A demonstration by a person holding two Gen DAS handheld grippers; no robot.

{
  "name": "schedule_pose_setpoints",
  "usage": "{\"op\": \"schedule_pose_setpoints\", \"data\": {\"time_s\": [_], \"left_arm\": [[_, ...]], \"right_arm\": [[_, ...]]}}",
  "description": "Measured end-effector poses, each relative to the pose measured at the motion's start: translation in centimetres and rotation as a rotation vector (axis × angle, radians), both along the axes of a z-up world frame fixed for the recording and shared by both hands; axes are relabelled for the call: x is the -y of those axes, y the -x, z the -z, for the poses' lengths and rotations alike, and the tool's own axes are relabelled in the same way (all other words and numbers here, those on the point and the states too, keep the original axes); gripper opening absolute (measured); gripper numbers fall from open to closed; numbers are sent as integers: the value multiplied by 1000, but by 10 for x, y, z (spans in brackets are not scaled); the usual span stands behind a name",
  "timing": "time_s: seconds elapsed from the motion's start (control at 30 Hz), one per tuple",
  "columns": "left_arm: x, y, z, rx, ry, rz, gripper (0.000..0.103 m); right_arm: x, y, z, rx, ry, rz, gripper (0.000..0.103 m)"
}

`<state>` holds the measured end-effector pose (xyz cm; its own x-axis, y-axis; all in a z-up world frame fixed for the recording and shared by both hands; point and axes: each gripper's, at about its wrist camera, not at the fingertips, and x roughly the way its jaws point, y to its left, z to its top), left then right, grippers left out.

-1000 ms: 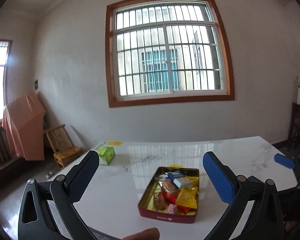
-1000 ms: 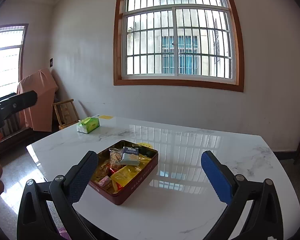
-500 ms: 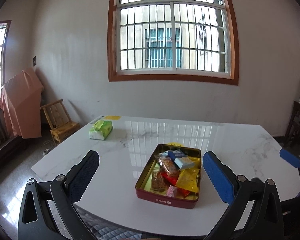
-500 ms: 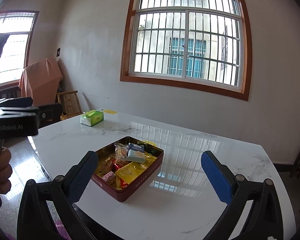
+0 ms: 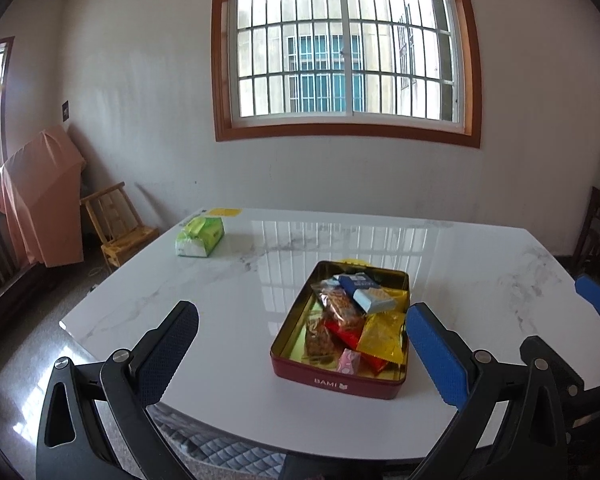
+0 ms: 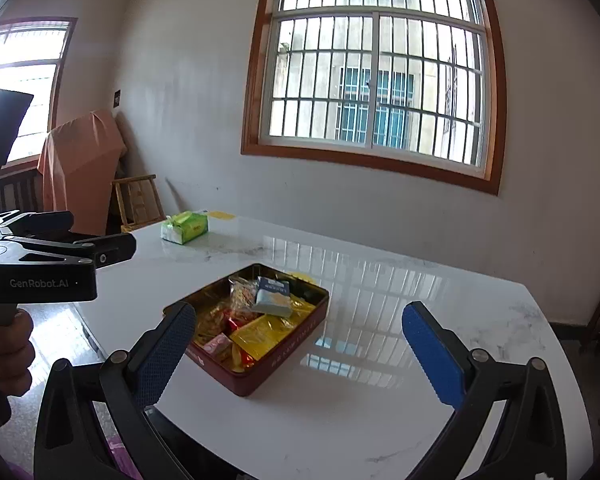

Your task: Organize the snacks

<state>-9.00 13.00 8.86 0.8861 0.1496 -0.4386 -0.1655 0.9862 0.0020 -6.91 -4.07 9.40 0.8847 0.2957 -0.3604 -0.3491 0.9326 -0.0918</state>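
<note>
White walls and a barred window (image 5: 346,48) back the left wrist view, with a marble table (image 5: 236,292) filling the lower half. On it, right of centre and near, sits a red tin (image 5: 342,334) with its lid off, packed with snacks (image 5: 354,316): a blue box on top at the far end, a clear bag of brown pieces, a yellow packet, a red one and a small pink one. A green tissue pack (image 5: 200,236) lies far left on the table, with a yellow slip (image 5: 223,211) just beyond it. Off the table to the left stand a wooden chair (image 5: 118,224) and something draped in a pink cloth (image 5: 40,200). The left gripper (image 5: 302,340) is spread wide and empty, above the near edge, with the tin between its fingers. A blue pad (image 5: 596,296) of the other tool shows at the far right edge.

Seen from the right wrist, the same wall and window (image 6: 376,76) stand behind the table (image 6: 380,360). The tin (image 6: 252,328) lies left of centre, turned at an angle, snacks (image 6: 256,308) inside. The tissue pack (image 6: 184,227) is far left. The right gripper (image 6: 298,340) is released, holding nothing, and hangs above the near table. At the left edge a hand (image 6: 10,352) grips the black handle of the left tool (image 6: 40,268).
</note>
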Motion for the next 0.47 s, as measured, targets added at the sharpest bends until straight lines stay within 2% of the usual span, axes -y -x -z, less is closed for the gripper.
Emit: {"op": "schedule_pose_setpoints", "data": {"time_s": [0.13,0.3,0.43,0.47], "left_arm": [[-2,-8,8,-33,-1,-4,103],[-3,-19,18,-54,-19,-12,103],[-6,-29,24,-84,-18,-24,103],[-8,-33,26,-109,-6,-19,103]], "right_arm": [[25,-30,19,-98,8,72,103],[96,-102,69,-307,90,266,103],[161,-153,112,-483,113,400,103],[161,-153,112,-483,113,400,103]]}}
